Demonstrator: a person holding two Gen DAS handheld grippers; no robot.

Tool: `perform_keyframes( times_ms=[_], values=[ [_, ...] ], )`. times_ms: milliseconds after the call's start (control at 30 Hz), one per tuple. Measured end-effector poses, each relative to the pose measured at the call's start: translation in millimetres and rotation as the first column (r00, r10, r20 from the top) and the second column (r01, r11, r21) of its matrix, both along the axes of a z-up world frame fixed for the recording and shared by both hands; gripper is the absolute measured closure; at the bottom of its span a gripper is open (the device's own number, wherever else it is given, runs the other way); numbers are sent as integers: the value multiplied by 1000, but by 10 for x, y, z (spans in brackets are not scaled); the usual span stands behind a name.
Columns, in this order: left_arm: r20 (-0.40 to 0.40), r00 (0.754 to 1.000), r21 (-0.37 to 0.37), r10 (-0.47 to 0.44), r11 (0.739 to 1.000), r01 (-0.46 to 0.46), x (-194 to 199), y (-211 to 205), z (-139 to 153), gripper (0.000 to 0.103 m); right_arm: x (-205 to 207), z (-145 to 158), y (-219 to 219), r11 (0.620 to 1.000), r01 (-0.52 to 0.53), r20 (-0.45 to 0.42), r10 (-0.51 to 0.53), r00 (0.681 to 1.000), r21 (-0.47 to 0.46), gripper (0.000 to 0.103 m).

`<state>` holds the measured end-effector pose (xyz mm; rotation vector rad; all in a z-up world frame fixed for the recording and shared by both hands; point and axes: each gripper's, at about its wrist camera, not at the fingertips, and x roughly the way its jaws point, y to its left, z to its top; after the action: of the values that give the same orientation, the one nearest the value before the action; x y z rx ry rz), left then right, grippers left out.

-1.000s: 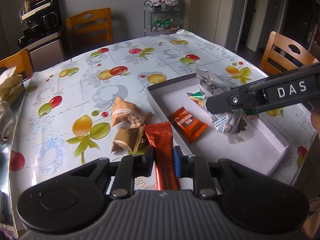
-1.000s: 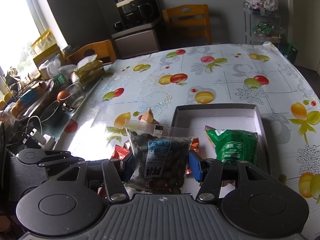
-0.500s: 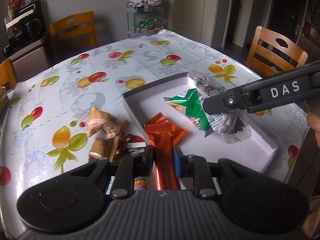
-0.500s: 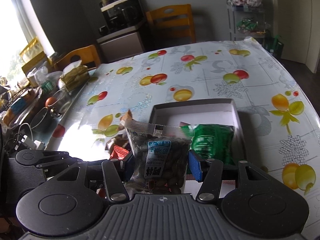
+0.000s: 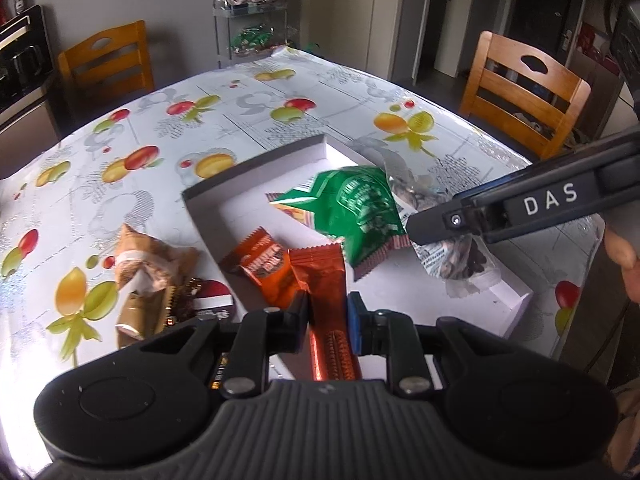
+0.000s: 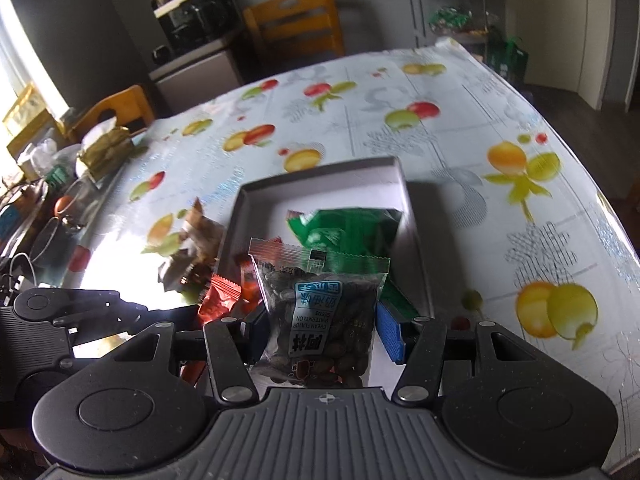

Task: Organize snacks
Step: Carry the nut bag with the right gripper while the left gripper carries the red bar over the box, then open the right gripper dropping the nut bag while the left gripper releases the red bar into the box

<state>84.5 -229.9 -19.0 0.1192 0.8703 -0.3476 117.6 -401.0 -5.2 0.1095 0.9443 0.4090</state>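
My left gripper (image 5: 327, 312) is shut on a long orange snack bar (image 5: 326, 292), held over the near edge of the shallow white box (image 5: 256, 172). My right gripper (image 6: 318, 322) is shut on a clear packet of watermelon seeds (image 6: 318, 316), and in the left wrist view that packet (image 5: 456, 256) hangs over the box's right side. Inside the box lie a green packet (image 5: 356, 208) and a small orange packet (image 5: 268, 268). In the right wrist view the green packet (image 6: 352, 232) shows beyond the seeds in the box (image 6: 320, 172).
Several brown and gold wrapped snacks (image 5: 148, 264) lie on the fruit-print tablecloth (image 5: 120, 128) left of the box. Wooden chairs (image 5: 524, 92) stand around the table, a wire shelf (image 5: 248, 24) behind it. Clutter (image 6: 48, 184) crowds the table's left end. A hand (image 5: 624, 256) shows at right.
Both grippers have moved toward the box with their packets and sunk a little. The green packet has come into view in the box.
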Motion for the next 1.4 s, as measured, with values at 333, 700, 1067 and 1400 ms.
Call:
perform_keyframes(
  times_ms=[333,700,1067,1400],
  values=[
    [-53,999,3,-10,1000,10,78,-127,-164,85,83,-132,-42,999,-24,-52,23,998,-24,48],
    [-86,996,-1,-16,1000,16,153,-174,-271,85,176,-261,-34,998,-49,-100,44,994,-47,47],
    [-84,996,14,-16,1000,17,184,-206,-285,85,189,-291,-22,996,-57,-107,50,993,-66,44],
    [-77,997,27,1,1000,1,165,-181,-295,81,166,-255,15,994,-74,-87,66,994,-87,34]
  ],
)
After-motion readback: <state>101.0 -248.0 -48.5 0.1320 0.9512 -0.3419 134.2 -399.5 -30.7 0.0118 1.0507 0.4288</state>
